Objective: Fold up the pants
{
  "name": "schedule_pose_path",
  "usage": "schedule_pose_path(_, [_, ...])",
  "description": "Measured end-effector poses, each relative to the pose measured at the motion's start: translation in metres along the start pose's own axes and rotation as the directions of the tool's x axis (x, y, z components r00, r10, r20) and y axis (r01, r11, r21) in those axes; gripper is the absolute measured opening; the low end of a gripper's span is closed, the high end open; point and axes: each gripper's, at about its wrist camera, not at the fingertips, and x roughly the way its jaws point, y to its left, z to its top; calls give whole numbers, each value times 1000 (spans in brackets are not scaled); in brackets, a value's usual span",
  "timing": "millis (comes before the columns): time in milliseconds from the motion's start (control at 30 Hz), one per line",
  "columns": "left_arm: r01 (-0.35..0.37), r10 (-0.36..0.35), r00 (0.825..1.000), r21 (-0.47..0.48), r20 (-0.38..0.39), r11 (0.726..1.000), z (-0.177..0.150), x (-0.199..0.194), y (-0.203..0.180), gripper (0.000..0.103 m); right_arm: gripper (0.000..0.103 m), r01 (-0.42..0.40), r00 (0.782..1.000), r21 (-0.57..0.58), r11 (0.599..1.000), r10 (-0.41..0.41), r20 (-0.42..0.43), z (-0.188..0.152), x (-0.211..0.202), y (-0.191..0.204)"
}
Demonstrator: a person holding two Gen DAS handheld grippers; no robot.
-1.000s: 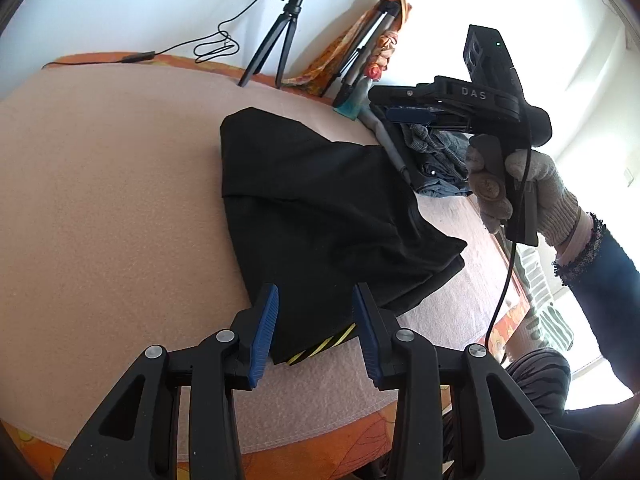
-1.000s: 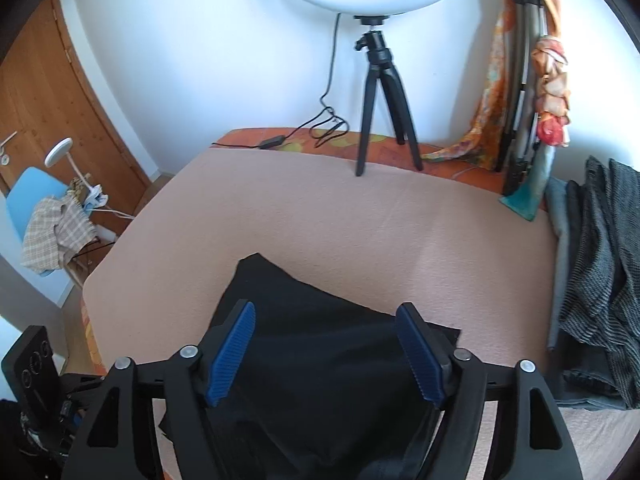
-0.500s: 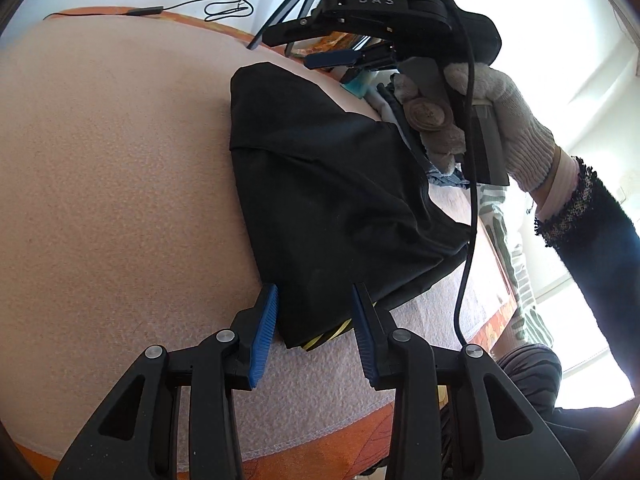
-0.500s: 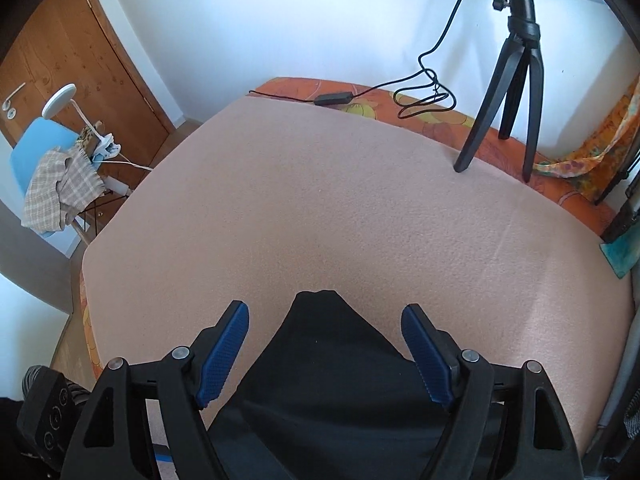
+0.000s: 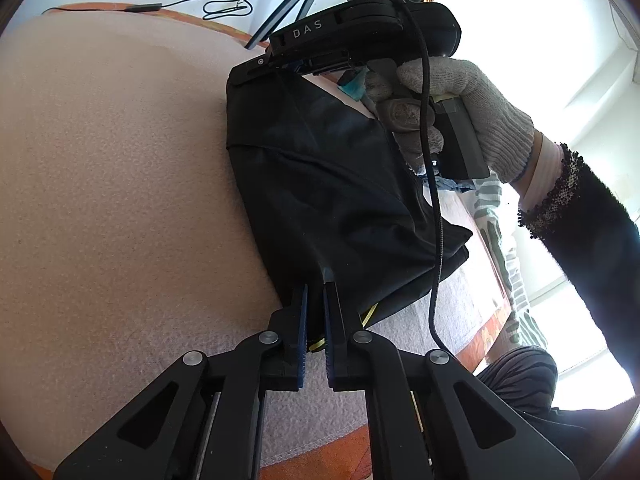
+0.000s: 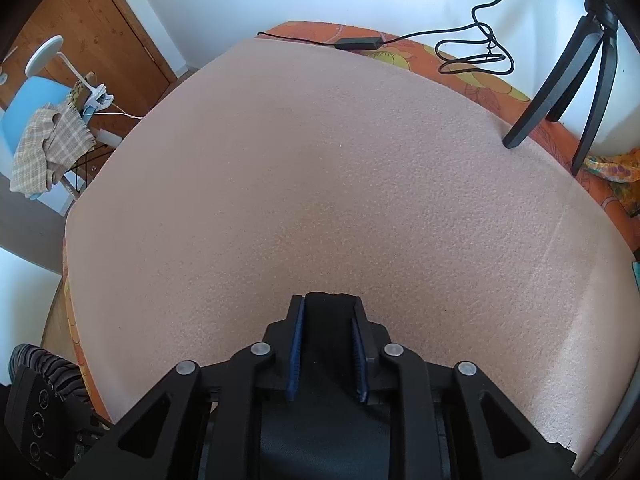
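Black pants (image 5: 332, 184) lie partly folded on the peach blanket (image 5: 112, 184) covering the worktop, toward its right near side, a yellow-striped trim peeking out at the near edge. Left gripper (image 5: 314, 300) is clenched on the near edge of the fabric, fingers (image 5: 301, 320) nearly together with cloth pinched between. Right gripper (image 6: 325, 344), held by a gloved hand (image 5: 460, 108), sits at the far corner of the pants; its fingers (image 6: 296, 350) bracket a wad of black cloth and look closed onto it, though a gap remains filled by fabric.

Step in hand, as I judge it: both corners of one long edge gripped, ready to carry it over for the next fold. To do it well: lift both ends evenly, keep the edge taut between the grippers, lay it flush with the opposite edge, avoid dragging lower layers out of line. Watch the cable (image 5: 430, 200) hanging across the fabric.

Readable writing: "DAS" on the right gripper body (image 5: 308, 30). Nothing else legible.

Beyond: tripod (image 6: 560, 92), a cord (image 6: 472, 56) on the orange patterned cloth (image 6: 472, 80), a blue chair (image 6: 32, 100) with checked fabric.
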Motion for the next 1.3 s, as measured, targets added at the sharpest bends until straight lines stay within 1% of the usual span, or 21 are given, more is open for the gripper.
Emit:
schedule_pose_path(33, [2,-2,1000,3,3,1000,-1,-1,-2,4,12,4,1000,7,1000,-4,10,0,-1,-1])
schedule_pose_path(133, [7,-7,1000,23,7,1000,-6,-6,-10,3,9,0,1000,27,1000,0,29,1,-6,-4])
schedule_pose_path(233, [8,-8,1000,33,-2,999,-12,-5,-15,3,9,2,999,16,1000,-2,34,2,-8,-3])
schedule_pose_path(333, [15,-14,1000,33,-8,999,-17,-5,-18,3,9,7,999,29,1000,-8,38,3,-8,-6])
schedule_pose_path(433, [20,-20,1000,41,0,999,-17,-6,-24,3,9,-26,999,41,999,24,39,3,-8,-7])
schedule_pose_path(500, [15,-16,1000,42,20,999,-15,-11,-23,3,9,-8,999,14,1000,7,36,2,-11,-4])
schedule_pose_path(567, [19,-20,999,31,35,999,-12,-15,-20,3,9,-1,999,22,1000,0,35,1,-13,-5])
schedule_pose_path(600, [20,-22,999,37,36,999,-12,-16,-21,3,9,-1,999,31,1000,-1,39,1,-14,-7])
schedule_pose_path(667, [16,-18,999,80,27,997,-13,-15,-28,3,9,2,998,52,999,-6,61,1,-17,-11])
schedule_pose_path(700, [20,-22,1000,106,16,994,-15,-14,-33,3,10,8,997,63,998,-12,70,1,-18,-13])
schedule_pose_path(767, [11,-7,1000,159,-26,987,-22,-10,-41,3,20,39,996,85,996,-46,76,2,-17,-15])
schedule_pose_path(800, [6,2,999,175,-46,985,-26,-8,-44,3,33,39,995,93,995,-48,89,0,-20,-16])
schedule_pose_path(867, [-35,46,998,199,-52,979,-30,-10,-44,3,34,19,991,107,994,-33,129,-4,-32,-20])
schedule_pose_path(900, [-49,59,997,206,-43,977,-30,-13,-45,3,33,15,988,121,993,-33,150,-8,-41,-22])
schedule_pose_path(1000, [-74,72,997,205,17,976,-21,-26,-47,4,34,-6,978,153,988,-26,208,-27,-69,-29])
schedule_pose_path(1033, [-90,84,996,211,36,973,-15,-28,-48,10,34,-8,975,160,987,-28,222,-35,-78,-30])
schedule_pose_path(1067, [-100,93,995,212,46,972,-10,-29,-49,12,35,-14,973,170,985,-26,228,-44,-86,-32])
schedule_pose_path(1133, [-86,78,996,204,47,975,2,-28,-51,15,35,-38,967,198,980,-14,253,-66,-102,-35])
schedule_pose_path(1200, [-76,68,997,217,40,973,11,-22,-54,15,36,-67,962,225,972,3,275,-92,-114,-39])
schedule_pose_path(1300, [-65,68,998,244,-2,968,22,-3,-61,16,37,-33,965,253,967,-35,260,-130,-120,-37])
